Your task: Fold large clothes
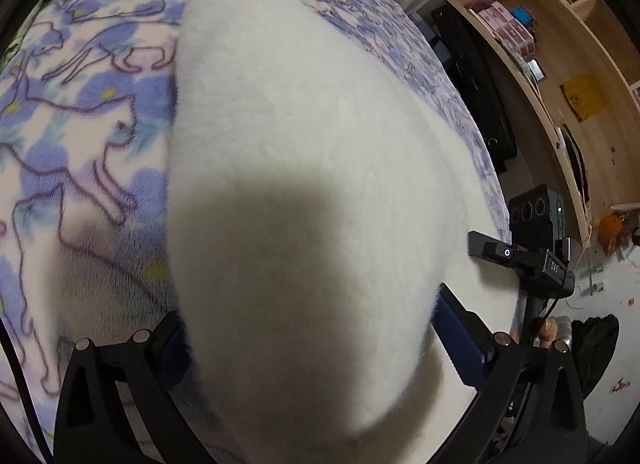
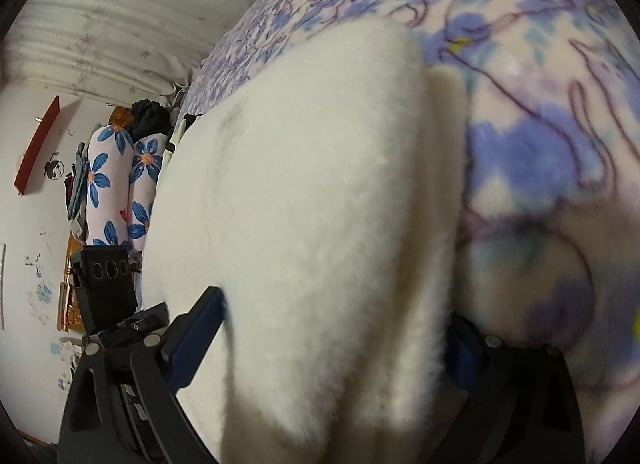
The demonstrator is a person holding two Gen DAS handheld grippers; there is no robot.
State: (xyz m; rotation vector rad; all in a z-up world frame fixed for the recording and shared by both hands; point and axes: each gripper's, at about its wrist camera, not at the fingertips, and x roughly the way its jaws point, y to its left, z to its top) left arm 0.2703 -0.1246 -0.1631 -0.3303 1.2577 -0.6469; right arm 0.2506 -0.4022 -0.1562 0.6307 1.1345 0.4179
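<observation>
A thick white fleece garment [image 1: 304, 167] lies folded on a bed covered by a purple and pink cat-print blanket [image 1: 80, 135]. My left gripper [image 1: 308, 336] has its two blue-padded fingers [image 1: 460, 340] either side of the garment's near edge, with fabric bunched between them. In the right wrist view the same white garment [image 2: 304, 223] fills the middle, and my right gripper [image 2: 336, 340] holds its near edge between its fingers [image 2: 196, 328]. The right gripper's body also shows in the left wrist view [image 1: 532, 248] at the garment's right edge.
A wooden shelf unit [image 1: 560, 63] with boxes stands right of the bed, and black cases [image 1: 480, 95] lean beside it. Two blue-flower pillows [image 2: 120, 187] and dark clothes [image 2: 148, 115] sit at the bed's far side. A curtain [image 2: 132, 15] hangs behind.
</observation>
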